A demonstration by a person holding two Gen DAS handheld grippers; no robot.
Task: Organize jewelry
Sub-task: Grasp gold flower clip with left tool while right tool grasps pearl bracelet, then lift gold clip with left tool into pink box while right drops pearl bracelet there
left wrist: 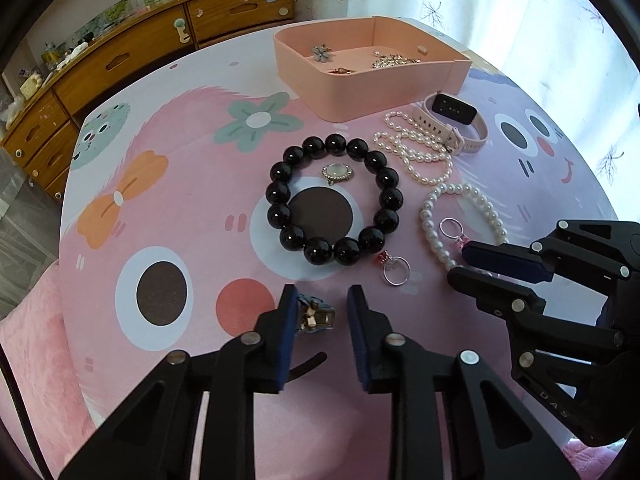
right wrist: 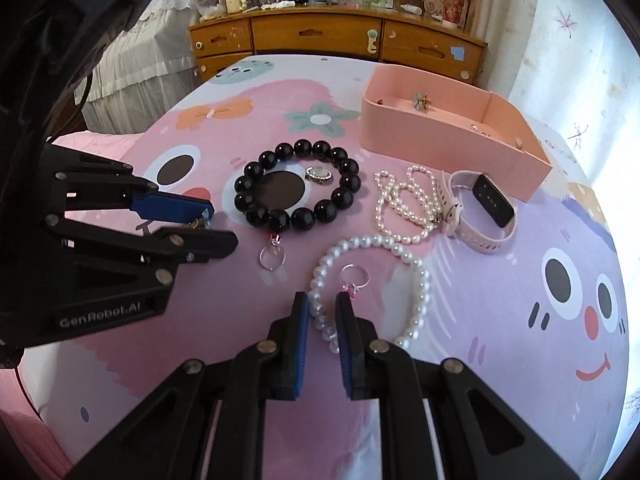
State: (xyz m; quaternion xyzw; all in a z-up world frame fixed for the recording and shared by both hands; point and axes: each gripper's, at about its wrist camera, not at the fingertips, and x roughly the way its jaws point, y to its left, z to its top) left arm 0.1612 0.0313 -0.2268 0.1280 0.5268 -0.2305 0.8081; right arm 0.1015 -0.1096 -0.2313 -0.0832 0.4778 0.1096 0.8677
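"GenRobot.AI" marks the left gripper (right wrist: 208, 226), clamped on a brooch (left wrist: 314, 314); right gripper (right wrist: 322, 310) pinches the pearl bracelet (right wrist: 416, 280).

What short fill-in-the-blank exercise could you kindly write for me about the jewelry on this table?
1. The right tongs are closed on the bracelet of white ____.
2. The oval pendant lies inside the ring of ____ beads.
3. The flower charm lies in the ____ box.
4. The small ornament sits between the pads of the ____ tongs.

Missing words: pearls; black; pink; left.
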